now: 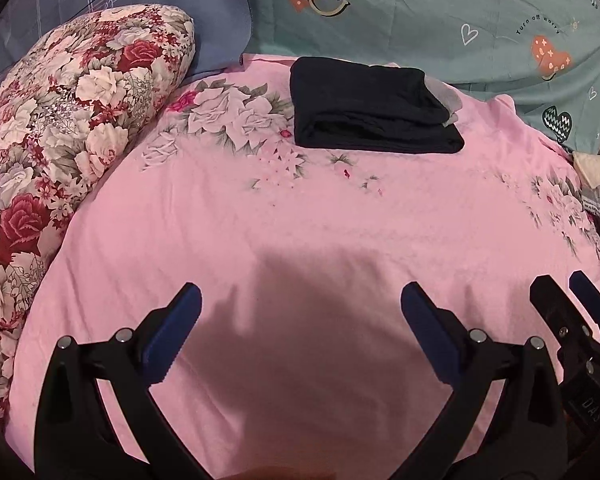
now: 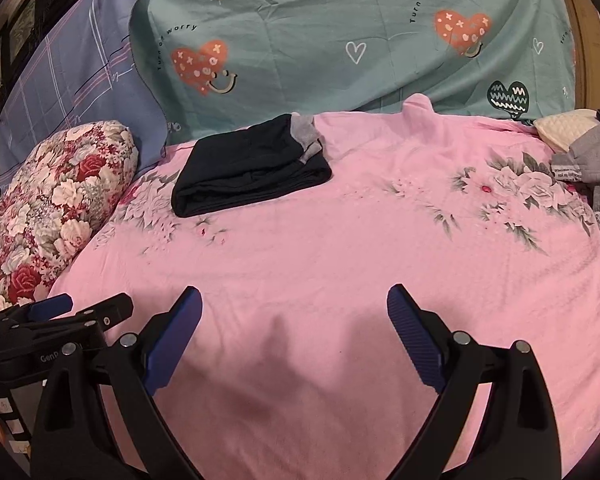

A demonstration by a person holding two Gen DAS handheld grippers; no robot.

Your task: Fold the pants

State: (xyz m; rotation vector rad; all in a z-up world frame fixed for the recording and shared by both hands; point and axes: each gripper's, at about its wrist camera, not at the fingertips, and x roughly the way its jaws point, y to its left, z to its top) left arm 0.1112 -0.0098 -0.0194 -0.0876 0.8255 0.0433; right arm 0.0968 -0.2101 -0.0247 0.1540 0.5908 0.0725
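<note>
at the far left a floral pillow leans against the bed's edge, with a blue pillow behind it. next along, the pants lie on the pink sheet, already folded into a thick dark block with a grey band showing at their right end. their long axis runs across the bed, left to right, with the rolled fold edge facing the claws. they sit toward the back of the bed, just short of the teal quilt that rises behind.

both claws hover low over bare sheet at the near edge, well apart from the pants. the left claw has its jaws spread wide and holds nothing; the pants lie ahead of it and slightly to its right. the right claw is likewise wide and empty; from it the pants lie ahead and off to the left. each claw's side shows in the other's view, so they sit close together, side by side, both pointing toward the headboard end. the left looks the nearer and more squarely lined up with the block.

the folding seems done, or all but; any last tidy would mean reaching forward across open sheet. at the far right, grey and cream clothes are heaped at the bed's edge.
</note>
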